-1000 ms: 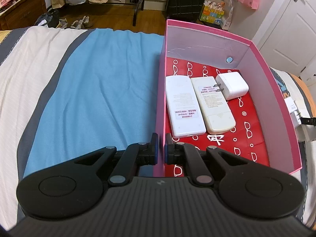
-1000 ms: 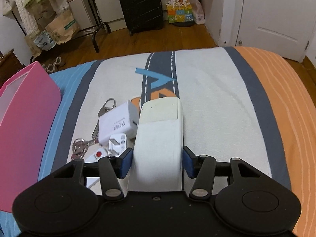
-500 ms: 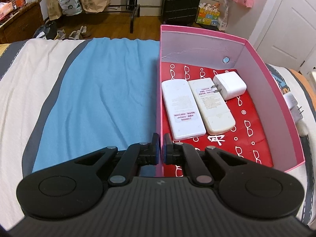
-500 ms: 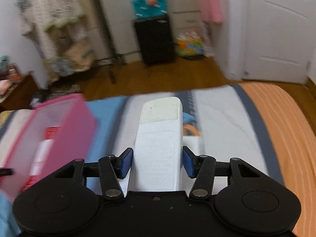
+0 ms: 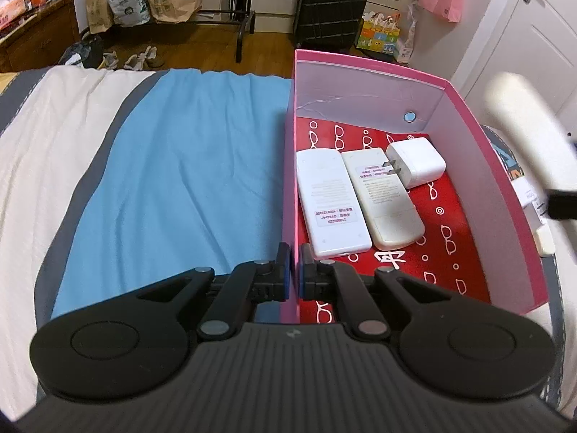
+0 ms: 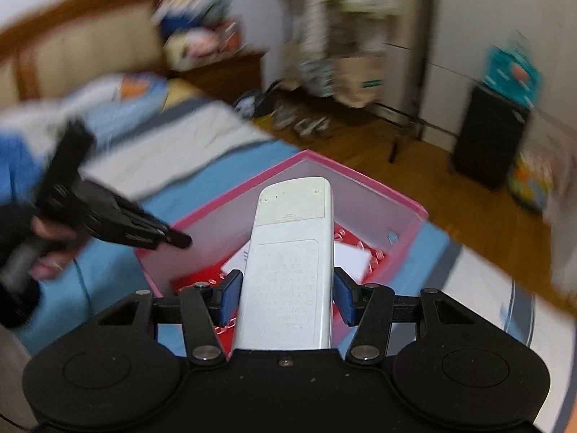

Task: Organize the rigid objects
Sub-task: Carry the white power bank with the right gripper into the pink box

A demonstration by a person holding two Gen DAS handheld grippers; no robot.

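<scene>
The white remote (image 6: 288,263) is up in the air over the pink box (image 5: 494,195), long and slim, back side up with a printed label panel and a yellowed cap at its far end. The right gripper (image 6: 285,294) has it clamped across the middle, blue pads pressing on both long edges, nose pointing out past the box's far wall.

Inside the box, on the red lining with white spectacle prints, two more white remotes (image 5: 330,198) lie side by side against the left wall, and a white charger (image 5: 414,162) sits at their far right, prongs resting over the second remote.

The left gripper (image 5: 293,276) is pinched shut on the box's near-left wall, one pad inside, one outside. The box sits on the bed (image 5: 173,176), blue stripe to its left. Open red floor shows along the right side and near end of the box.
</scene>
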